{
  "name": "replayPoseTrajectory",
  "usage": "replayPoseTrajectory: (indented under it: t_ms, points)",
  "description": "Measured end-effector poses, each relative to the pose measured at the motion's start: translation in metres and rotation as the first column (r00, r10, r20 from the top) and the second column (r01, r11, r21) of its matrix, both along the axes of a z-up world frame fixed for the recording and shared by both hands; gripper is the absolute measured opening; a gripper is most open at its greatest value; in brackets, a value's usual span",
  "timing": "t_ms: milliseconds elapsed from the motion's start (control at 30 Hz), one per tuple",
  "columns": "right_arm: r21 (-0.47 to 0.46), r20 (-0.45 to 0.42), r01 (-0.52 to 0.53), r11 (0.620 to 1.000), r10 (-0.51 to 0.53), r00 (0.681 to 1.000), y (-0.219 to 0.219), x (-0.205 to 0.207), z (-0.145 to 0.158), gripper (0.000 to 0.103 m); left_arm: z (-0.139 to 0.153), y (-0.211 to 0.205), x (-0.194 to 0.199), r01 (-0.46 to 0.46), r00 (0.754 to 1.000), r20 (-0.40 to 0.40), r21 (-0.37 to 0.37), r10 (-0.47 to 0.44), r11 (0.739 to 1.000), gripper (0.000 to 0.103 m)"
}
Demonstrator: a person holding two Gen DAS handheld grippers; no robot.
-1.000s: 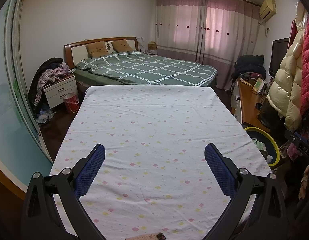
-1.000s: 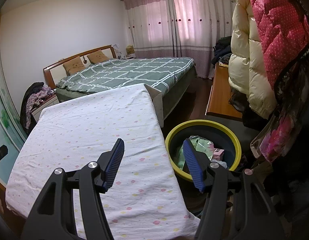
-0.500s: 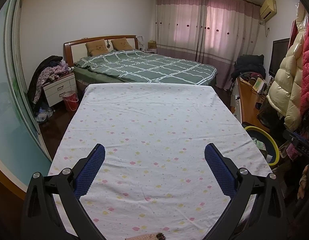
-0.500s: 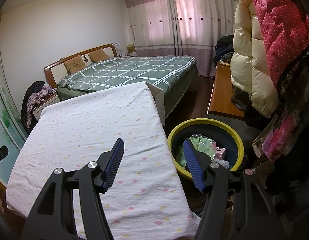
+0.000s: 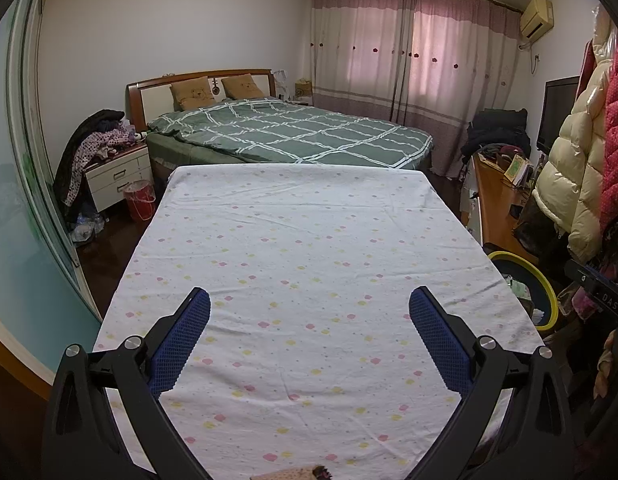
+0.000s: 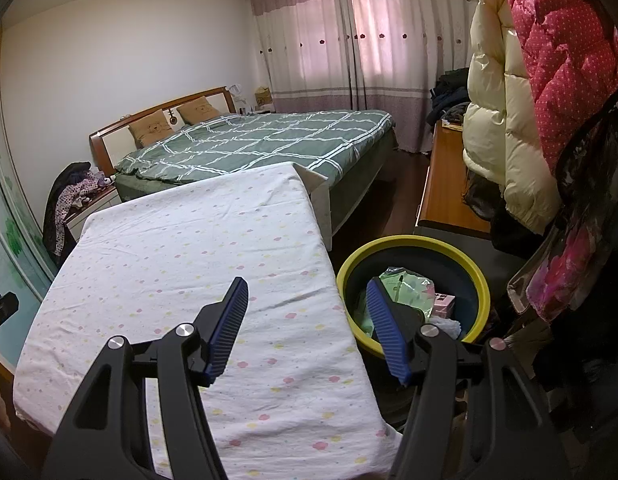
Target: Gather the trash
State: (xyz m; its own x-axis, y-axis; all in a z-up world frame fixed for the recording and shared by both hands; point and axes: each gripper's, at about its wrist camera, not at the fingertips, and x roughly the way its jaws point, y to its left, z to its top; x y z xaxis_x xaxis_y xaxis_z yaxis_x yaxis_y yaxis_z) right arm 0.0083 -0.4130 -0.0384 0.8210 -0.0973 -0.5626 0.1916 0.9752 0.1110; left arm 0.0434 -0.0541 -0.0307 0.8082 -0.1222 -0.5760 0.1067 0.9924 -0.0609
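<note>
**Both grippers empty over a cleared sheet**

The left gripper [image 5: 309, 312] has its fingers [image 5: 181, 344] spread wide with nothing between them, hanging above the dotted sheet [image 5: 301, 240] that covers the table. A small brownish scrap [image 5: 297, 473] shows at the near edge of the left view; what it is cannot be told. The right gripper [image 6: 309, 312] also stands parted and empty, straddling the sheet's right edge. Just beside that edge sits the yellow-rimmed bin [image 6: 477, 276], already holding the trash [image 6: 409, 288]: green wrapping, a pink box, something white. Collection looks nearly finished; only that scrap may remain.
</note>
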Motion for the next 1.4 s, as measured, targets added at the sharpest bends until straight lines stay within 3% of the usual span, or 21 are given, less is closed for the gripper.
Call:
replayPoseTrajectory:
  t_ms: [300,1400]
  points:
    - [0.002,-0.005,-0.003,1.0,0.003,1.0,0.0013,0.001,-0.002,0.059,-0.0026,-0.0006,0.0011,-0.004,1.0,-0.003,-0.034,0.004,0.999,0.098]
    - [0.007,-0.017,-0.011,1.0,0.011,1.0,0.0014,0.006,-0.0067,0.059,-0.0065,-0.003,0.0031,-0.015,1.0,-0.003,-0.016,0.015,1.0,0.098]
